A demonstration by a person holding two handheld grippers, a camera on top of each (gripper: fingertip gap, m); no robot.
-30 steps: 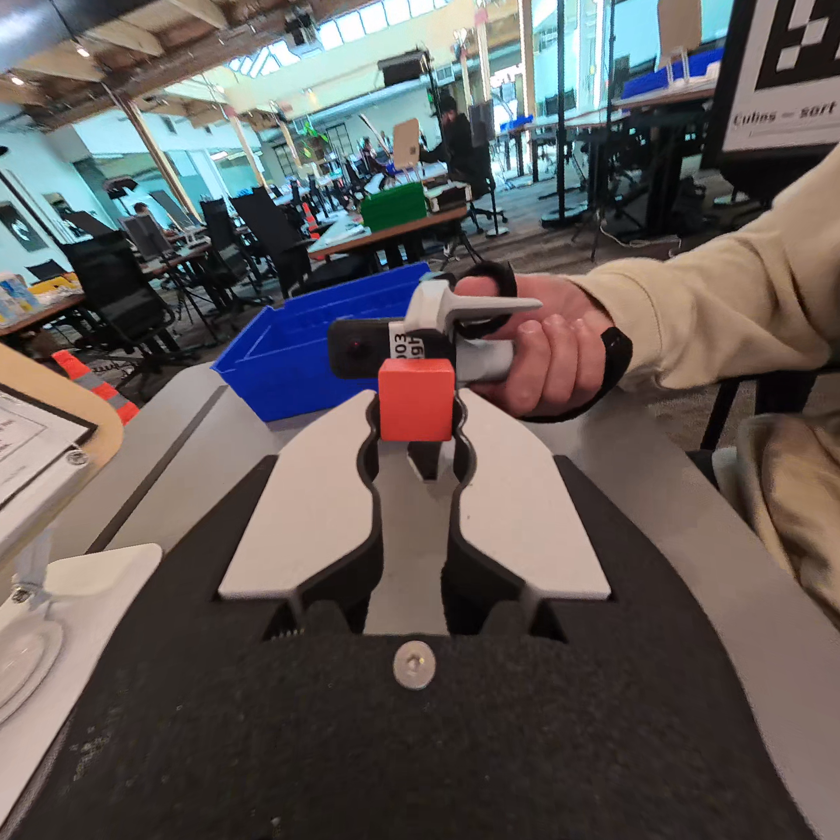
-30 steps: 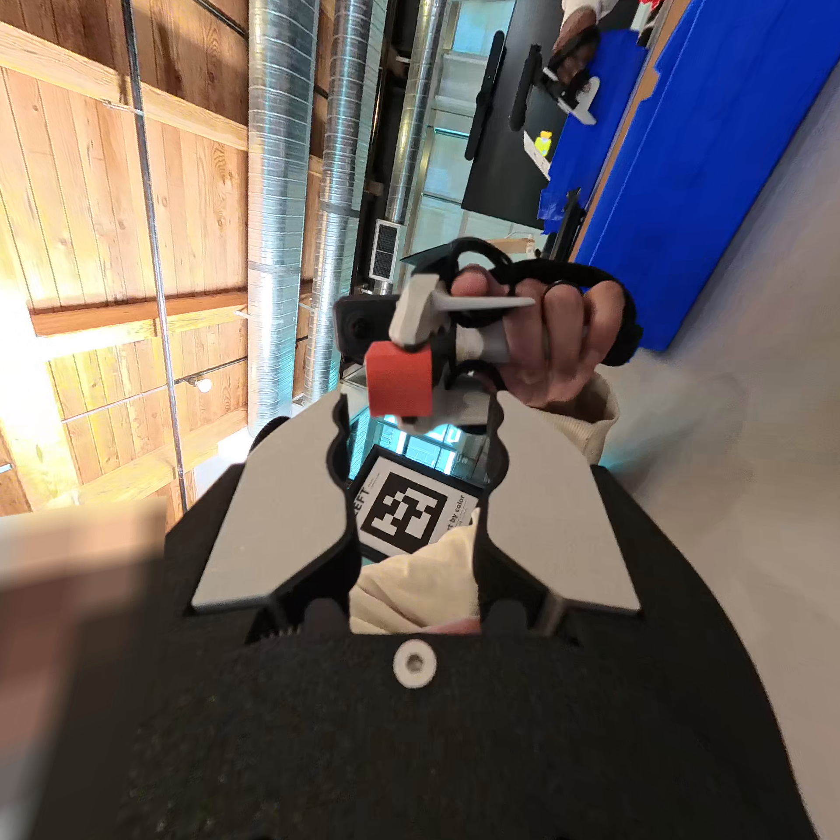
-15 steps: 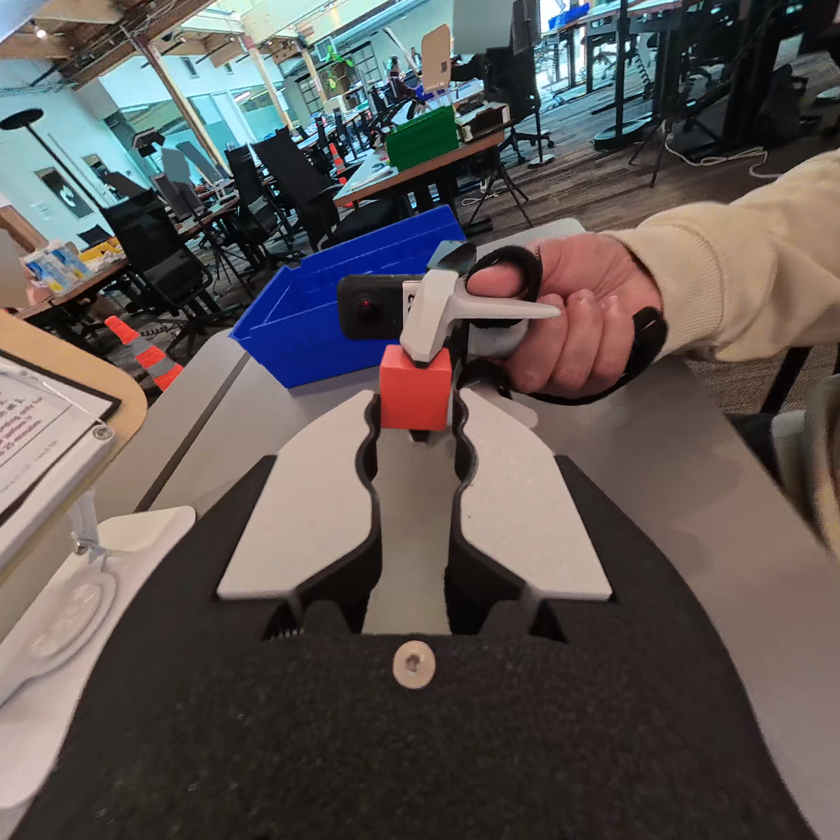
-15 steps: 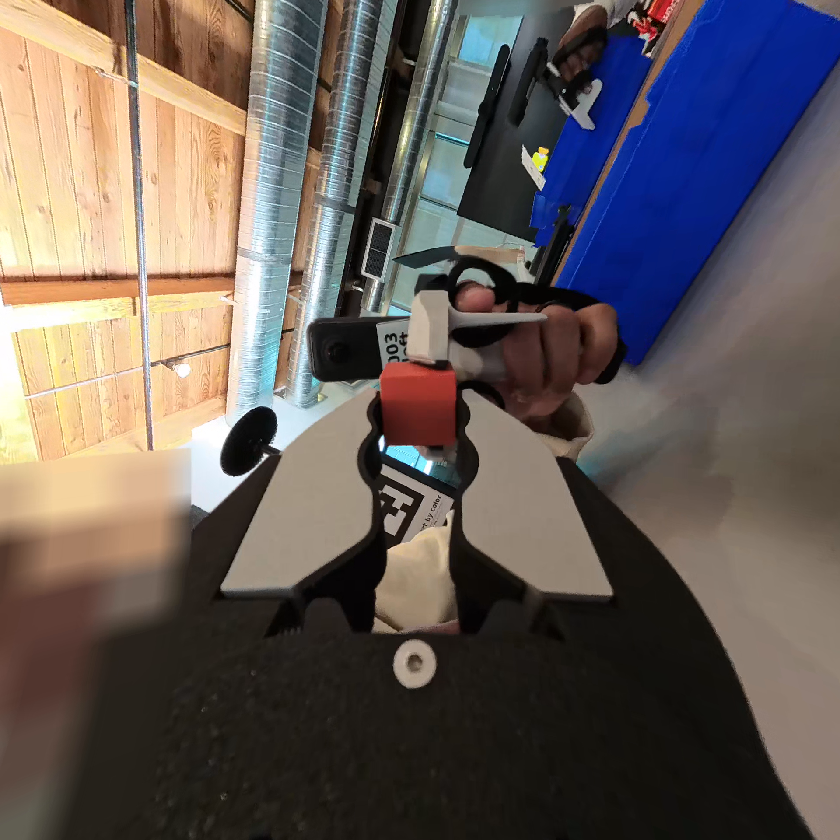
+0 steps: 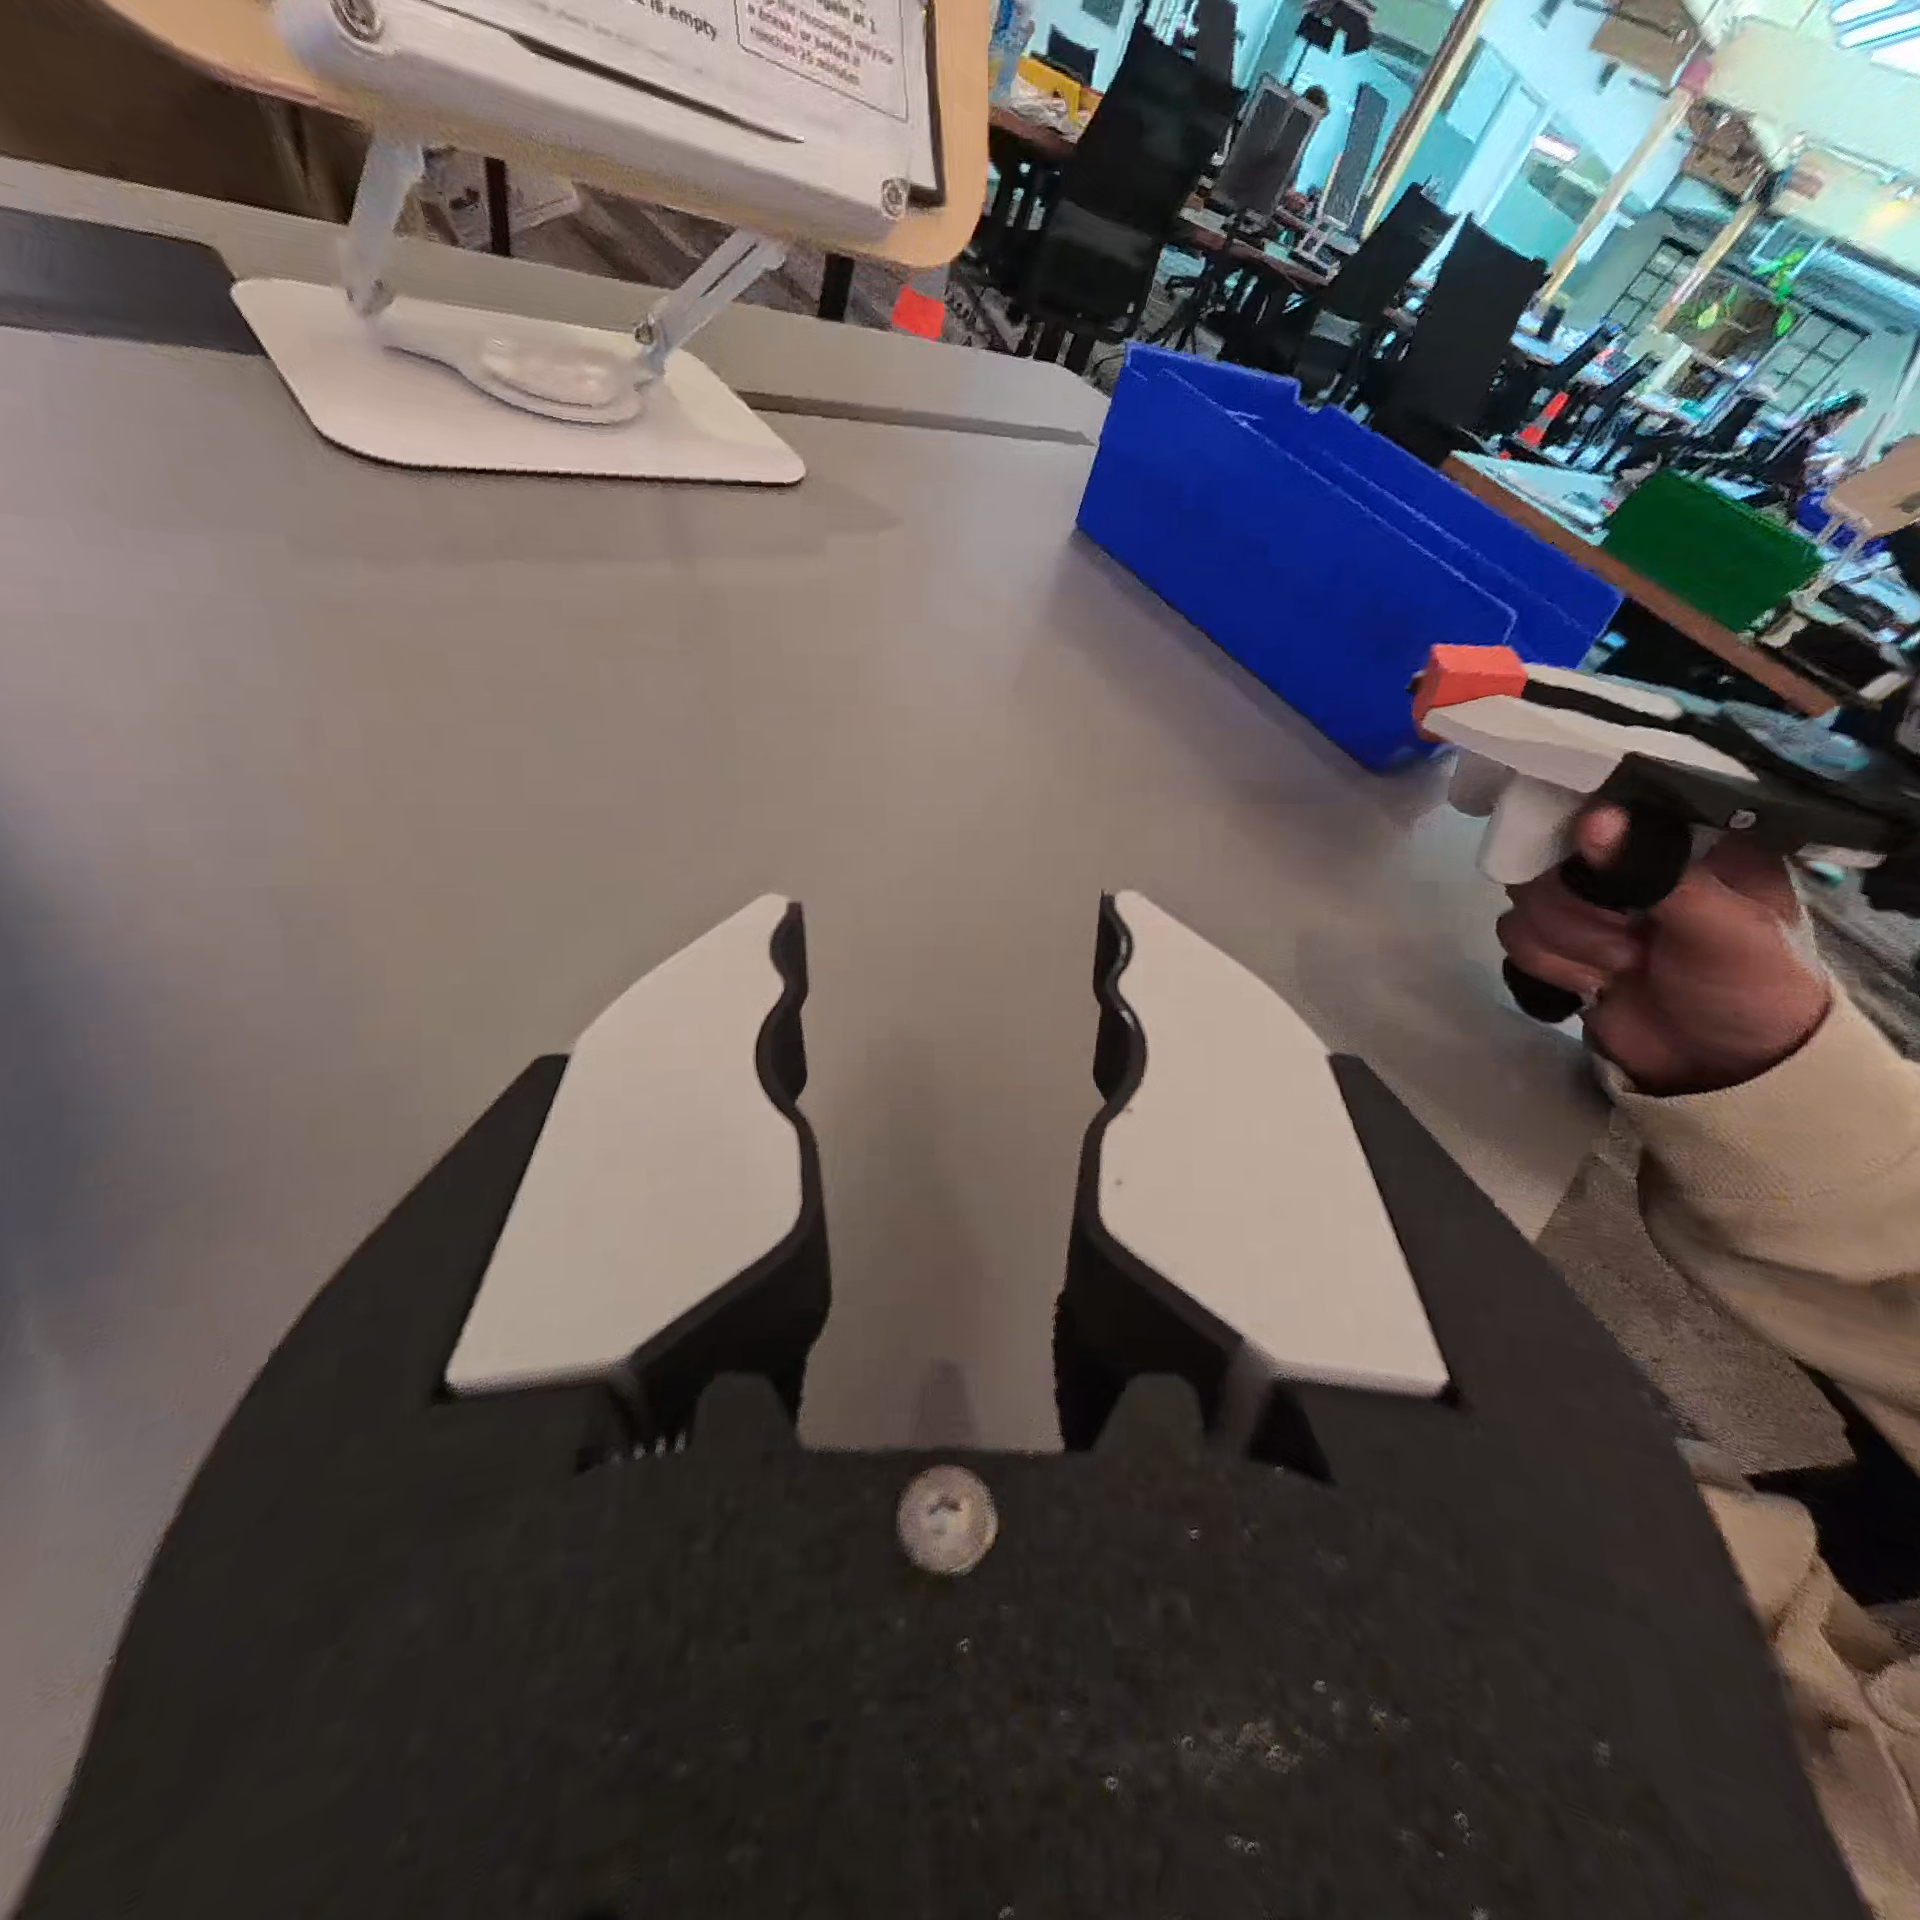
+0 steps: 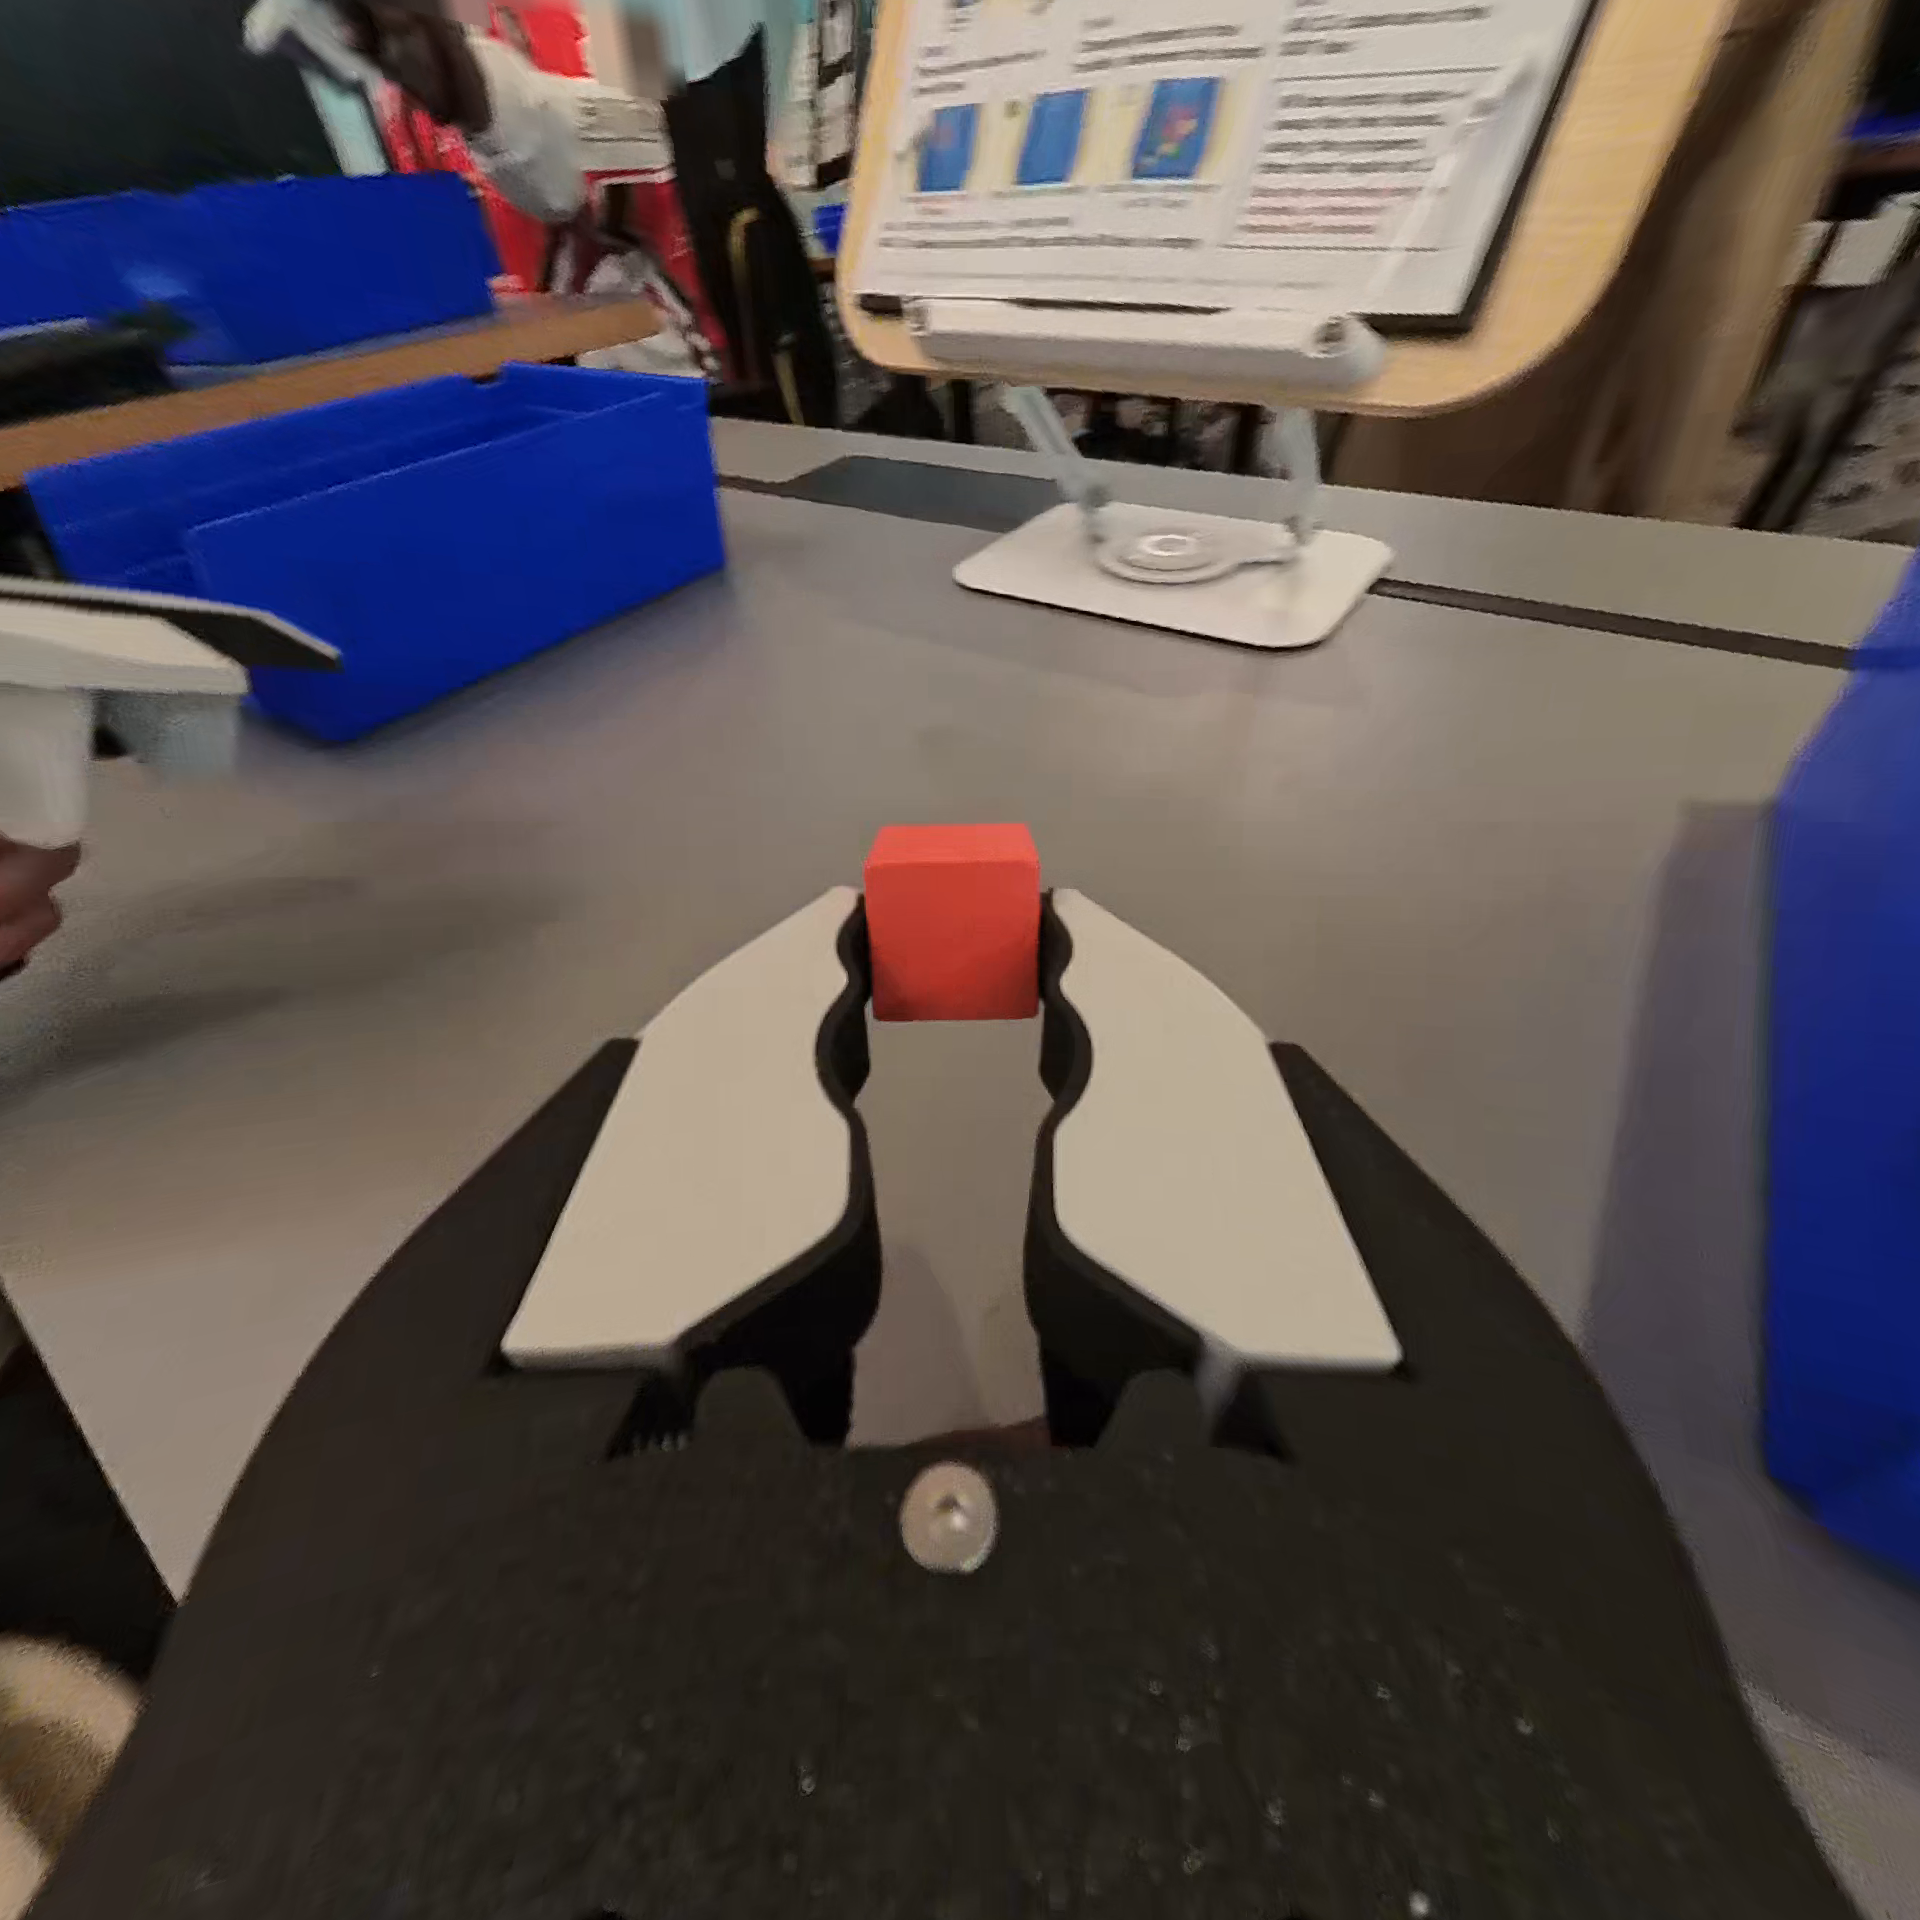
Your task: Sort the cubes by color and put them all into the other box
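The right hand-held gripper (image 6: 951,935) clamps a red cube (image 6: 953,925); the left hand-held gripper (image 5: 948,935) gapes empty, blue box (image 6: 1849,1091) cropped.

A red cube (image 6: 952,925) is clamped between the fingertips of the right tool (image 6: 952,940), held above the grey bench (image 6: 1351,790). A blue box (image 6: 447,561) with inner dividers is seen at the far left, and part of another blue box (image 6: 1839,1143) at the right edge. A white stand (image 6: 1174,566) carrying a printed board (image 6: 1195,156) is set farther back. The left tool (image 6: 125,649) is partly seen at the left edge.
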